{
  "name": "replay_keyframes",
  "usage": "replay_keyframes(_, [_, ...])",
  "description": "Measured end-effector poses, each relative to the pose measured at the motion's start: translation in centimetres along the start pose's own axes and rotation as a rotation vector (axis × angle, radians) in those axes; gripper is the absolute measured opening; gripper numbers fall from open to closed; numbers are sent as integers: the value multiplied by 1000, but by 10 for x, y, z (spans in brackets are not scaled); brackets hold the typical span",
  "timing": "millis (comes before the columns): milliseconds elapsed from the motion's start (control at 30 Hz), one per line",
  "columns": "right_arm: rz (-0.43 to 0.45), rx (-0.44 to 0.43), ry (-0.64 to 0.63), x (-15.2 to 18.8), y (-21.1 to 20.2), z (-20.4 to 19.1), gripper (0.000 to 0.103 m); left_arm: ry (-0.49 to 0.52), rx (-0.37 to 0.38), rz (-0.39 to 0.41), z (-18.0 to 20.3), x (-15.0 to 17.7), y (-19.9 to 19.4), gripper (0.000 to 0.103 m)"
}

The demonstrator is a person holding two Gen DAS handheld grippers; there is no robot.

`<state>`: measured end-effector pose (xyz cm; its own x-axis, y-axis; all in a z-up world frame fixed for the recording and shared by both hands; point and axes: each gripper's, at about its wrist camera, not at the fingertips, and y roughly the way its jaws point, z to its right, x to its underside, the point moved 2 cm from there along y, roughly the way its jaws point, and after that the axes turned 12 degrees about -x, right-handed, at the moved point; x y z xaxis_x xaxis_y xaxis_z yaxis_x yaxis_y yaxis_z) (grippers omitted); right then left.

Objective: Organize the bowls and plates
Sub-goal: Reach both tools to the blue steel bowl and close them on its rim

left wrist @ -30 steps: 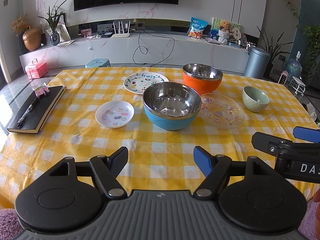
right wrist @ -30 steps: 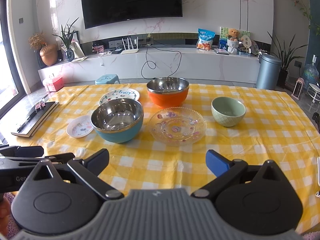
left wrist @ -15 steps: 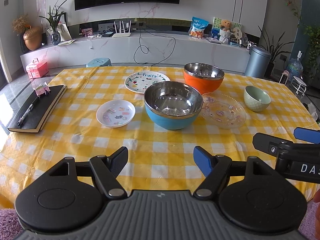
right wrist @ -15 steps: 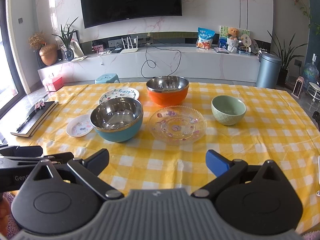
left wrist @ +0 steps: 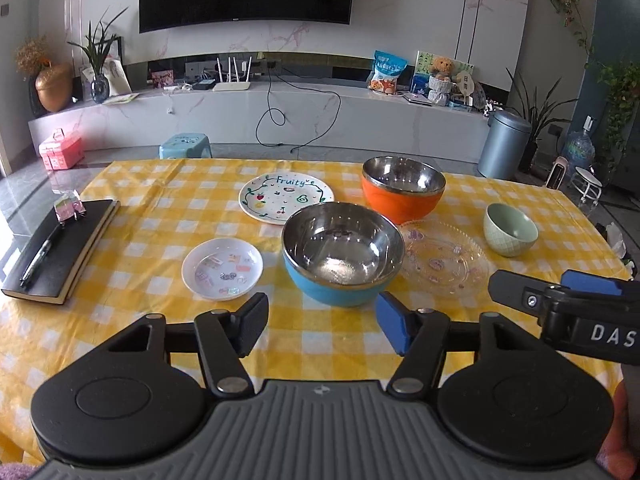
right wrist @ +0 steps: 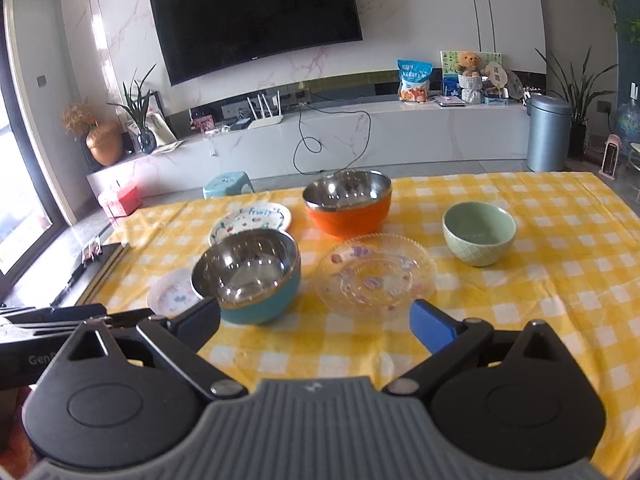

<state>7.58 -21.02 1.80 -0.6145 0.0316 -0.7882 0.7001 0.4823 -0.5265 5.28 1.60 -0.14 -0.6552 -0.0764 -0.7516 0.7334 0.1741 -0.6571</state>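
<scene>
On the yellow checked table stand a blue steel bowl (left wrist: 342, 258), an orange steel bowl (left wrist: 403, 188), a small green bowl (left wrist: 510, 235), a clear glass plate (left wrist: 444, 258), a white "Fruity" plate (left wrist: 286, 198) and a small white saucer (left wrist: 222, 268). My left gripper (left wrist: 322, 326) is open and empty, just in front of the blue bowl. My right gripper (right wrist: 316, 320) is open and empty, in front of the glass plate (right wrist: 376, 276) and the blue bowl (right wrist: 250, 276). The green bowl (right wrist: 479, 232) and the orange bowl (right wrist: 347, 202) lie beyond.
A black notebook with a pen (left wrist: 60, 250) lies at the table's left edge. The right gripper's arm (left wrist: 568, 308) shows at the right of the left wrist view. A TV console, a stool (left wrist: 186, 146) and a bin (left wrist: 504, 144) stand beyond the table.
Both grippers have moved forward toward the dishes. The right gripper has also tilted and come closer to the glass plate. Both stay open and empty.
</scene>
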Motion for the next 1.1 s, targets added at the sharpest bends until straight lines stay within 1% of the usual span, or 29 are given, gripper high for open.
replay_keyframes(33, [-3, 1, -10, -3, 5, -1, 95, -6, 3, -3, -1, -3, 4, 67])
replay_keyframes(133, [-20, 10, -62, -10, 26, -6, 86, -32, 14, -9, -6, -16, 19, 62])
replay_keyframes(233, [-29, 7, -40, -17, 46, -5, 80, -77, 21, -26, -10, -26, 36, 57])
replay_keyframes(267, [-40, 8, -30, -19, 54, -4, 74, -93, 18, -31, -11, -30, 41, 55])
replay_keyframes(333, [-53, 12, -4, -24, 69, -2, 68, -117, 14, -38, -14, -36, 52, 55])
replay_keyframes(400, [-67, 19, 14, -28, 84, 1, 63, -133, 6, -52, -15, -40, 62, 51])
replay_keyframes(433, [-72, 21, 19, -29, 90, 2, 61, -141, 4, -64, -15, -42, 70, 49])
replay_keyframes(600, [-95, 28, 50, -35, 120, 10, 61, -173, -18, -113, -16, -43, 99, 49])
replay_keyframes(733, [-123, 23, 84, -33, 142, 18, 61, -204, -14, -168, -18, -40, 124, 49])
replay_keyframes(900, [-149, 11, 118, -29, 163, 24, 53, -225, -18, -214, -19, -34, 145, 49])
replay_keyframes(933, [-153, 10, 122, -28, 166, 24, 52, -220, -21, -219, -18, -33, 147, 48])
replay_keyframes(1000, [-162, 7, 128, -26, 171, 25, 47, -210, -37, -220, -15, -32, 150, 40])
replay_keyframes(1033, [-167, 5, 130, -25, 174, 25, 43, -205, -37, -223, -14, -31, 151, 36])
replay_keyframes(1100, [-179, 2, 141, -21, 177, 27, 36, -205, -27, -228, -13, -31, 154, 30])
